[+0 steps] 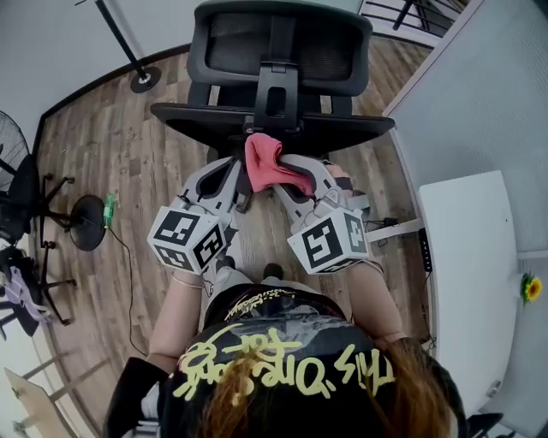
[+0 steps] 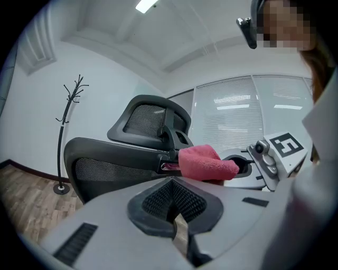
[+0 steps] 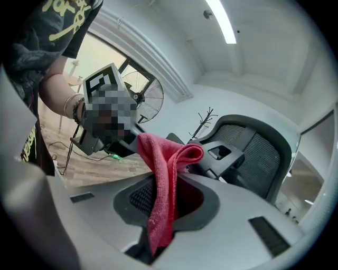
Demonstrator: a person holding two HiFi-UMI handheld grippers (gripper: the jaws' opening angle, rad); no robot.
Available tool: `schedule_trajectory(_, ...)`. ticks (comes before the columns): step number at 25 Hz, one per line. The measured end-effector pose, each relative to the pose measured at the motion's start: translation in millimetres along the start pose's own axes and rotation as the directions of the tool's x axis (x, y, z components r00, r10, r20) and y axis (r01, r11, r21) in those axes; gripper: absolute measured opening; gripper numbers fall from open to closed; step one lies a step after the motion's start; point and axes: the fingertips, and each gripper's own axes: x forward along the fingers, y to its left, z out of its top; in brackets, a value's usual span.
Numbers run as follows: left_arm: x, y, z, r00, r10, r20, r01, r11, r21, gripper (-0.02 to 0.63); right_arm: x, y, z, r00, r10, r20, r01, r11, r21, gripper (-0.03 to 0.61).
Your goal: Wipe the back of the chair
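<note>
Pink-red microfibre cloth (image 1: 272,164) hung pinched between the jaws of the right tool (image 3: 162,210), its folded top standing free by the top edge of the black mesh chair back (image 1: 197,120); contact there could not be told. The left tool (image 2: 174,204) sat alongside, jaws clenched together on nothing.

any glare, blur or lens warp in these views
Head view: evenly lit, chair sharp, mild wide-lens curve. Left gripper view: fisheye with black corners, ceiling light blown out. Right gripper view: same warp, pink cloth crisp.
</note>
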Motion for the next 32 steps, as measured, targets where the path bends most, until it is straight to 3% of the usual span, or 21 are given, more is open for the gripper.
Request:
schedule_trajectory(9, 0, -5, 1, 1.000, -0.005, 0.009, 0.005, 1.000, 0.011, -0.007, -16, 5, -7, 0.996, 0.019, 0.092, -0.037, 0.979, 0.200, 0.063)
schedule_trajectory(16, -7, -11, 14, 0.999, -0.028, 0.040, 0.027, 1.000, 0.012, -0.006, -29, -4, -4, 0.977, -0.055, 0.204, -0.013, 0.949, 0.315, 0.063)
schedule_trajectory(22, -9, -15, 26, 0.997, -0.042, 0.067, 0.040, 0.999, 0.030, -0.006, -41, -24, 0, 0.949, -0.144, 0.281, 0.003, 0.894, 0.449, 0.063)
schedule_trajectory(32, -10, -10, 31, 0.996, -0.038, 0.080, 0.038, 0.999, 0.008, -0.008, -58, -52, -17, 0.917, -0.256, 0.305, 0.061, 0.847, 0.528, 0.061)
